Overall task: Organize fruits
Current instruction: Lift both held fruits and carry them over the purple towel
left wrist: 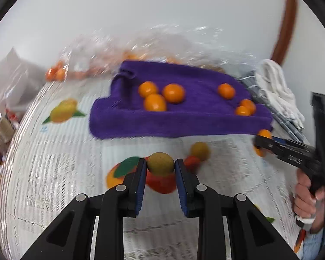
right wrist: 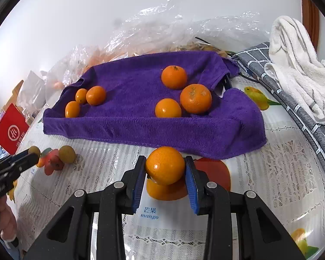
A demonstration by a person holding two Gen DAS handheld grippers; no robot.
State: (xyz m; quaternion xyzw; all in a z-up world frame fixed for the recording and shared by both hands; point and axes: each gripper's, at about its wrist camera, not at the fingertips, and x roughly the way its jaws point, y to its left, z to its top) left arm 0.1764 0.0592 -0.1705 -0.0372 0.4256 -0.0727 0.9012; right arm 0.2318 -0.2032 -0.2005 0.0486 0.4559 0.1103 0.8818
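The left tongs (left wrist: 160, 166) pinch a small greenish-brown fruit (left wrist: 160, 163) just above the tabletop (left wrist: 65, 173), the right tongs (right wrist: 165, 169) pinch a round orange (right wrist: 165, 165) near the purple towel (right wrist: 140, 130), and both fruits look light, smooth and easy to squash, so holding them gently by the sides seems best.

Plain pale wall (right wrist: 97, 10) behind, evenly lit. Curved brown wooden frame (left wrist: 289, 21) against it at the right. Table under a white lace cloth (right wrist: 281, 173) printed with fruit pictures, clutter along its far edge.
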